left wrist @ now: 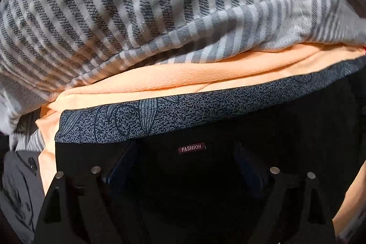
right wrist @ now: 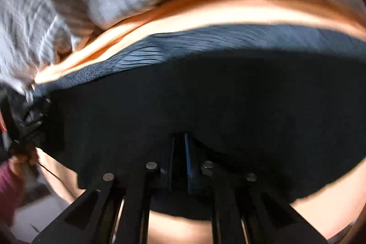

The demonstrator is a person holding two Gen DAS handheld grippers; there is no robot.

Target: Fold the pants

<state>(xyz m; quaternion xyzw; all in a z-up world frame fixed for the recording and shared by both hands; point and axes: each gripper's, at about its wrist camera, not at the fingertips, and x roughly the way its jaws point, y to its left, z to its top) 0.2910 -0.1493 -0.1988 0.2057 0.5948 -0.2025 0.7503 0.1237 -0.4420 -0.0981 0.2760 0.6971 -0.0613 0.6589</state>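
Observation:
The pants (left wrist: 286, 141) are black with a grey-blue leaf-printed waistband (left wrist: 160, 116) and a small red "FASHION" label (left wrist: 191, 148). In the left wrist view my left gripper (left wrist: 183, 175) is open, its fingers spread wide over the black cloth just below the waistband. In the right wrist view the pants (right wrist: 205, 102) fill the middle, with the waistband (right wrist: 205, 42) at their far edge. My right gripper (right wrist: 181, 159) is shut on a fold of the black cloth. The view is blurred.
The pants lie on an orange sheet (left wrist: 160, 81), also seen in the right wrist view (right wrist: 205, 15). A grey striped blanket (left wrist: 137, 4) is bunched behind it. A hand in a maroon sleeve (right wrist: 13, 173) and the other gripper show at the left.

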